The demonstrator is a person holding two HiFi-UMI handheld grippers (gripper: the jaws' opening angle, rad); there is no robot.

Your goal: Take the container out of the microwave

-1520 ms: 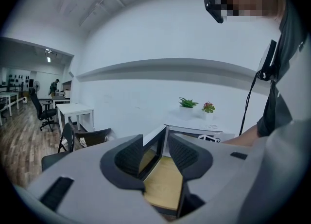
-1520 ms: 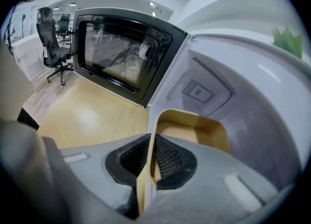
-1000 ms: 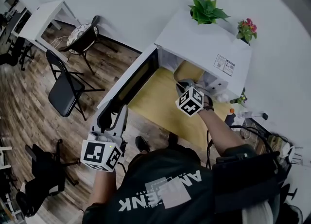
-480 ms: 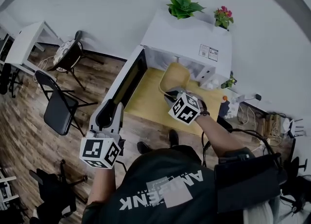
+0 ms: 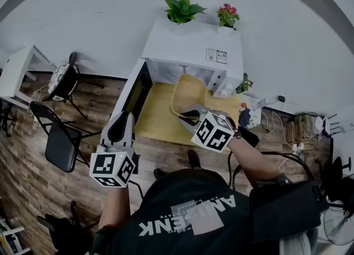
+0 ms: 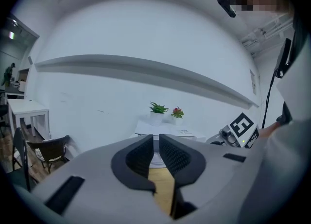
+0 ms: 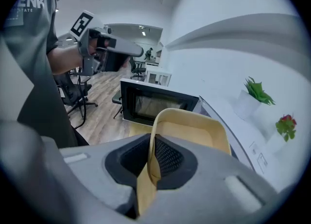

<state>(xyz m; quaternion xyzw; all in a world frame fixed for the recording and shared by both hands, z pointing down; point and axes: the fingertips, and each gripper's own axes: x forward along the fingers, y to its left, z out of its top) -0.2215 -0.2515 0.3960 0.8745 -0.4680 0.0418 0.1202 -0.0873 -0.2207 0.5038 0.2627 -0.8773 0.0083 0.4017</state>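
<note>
Right hand-held gripper (image 7: 153, 159) pinches container (image 7: 194, 130) rim; container underside hidden.

Smooth plastic container (image 5: 188, 89), matt white microwave (image 5: 188, 43), wood-plank floor (image 5: 27, 182)

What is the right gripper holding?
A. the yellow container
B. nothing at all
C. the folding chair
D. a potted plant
A: in the right gripper view, the right gripper has its jaws shut on the rim of the yellow container, which it holds in front of the open microwave.
</note>
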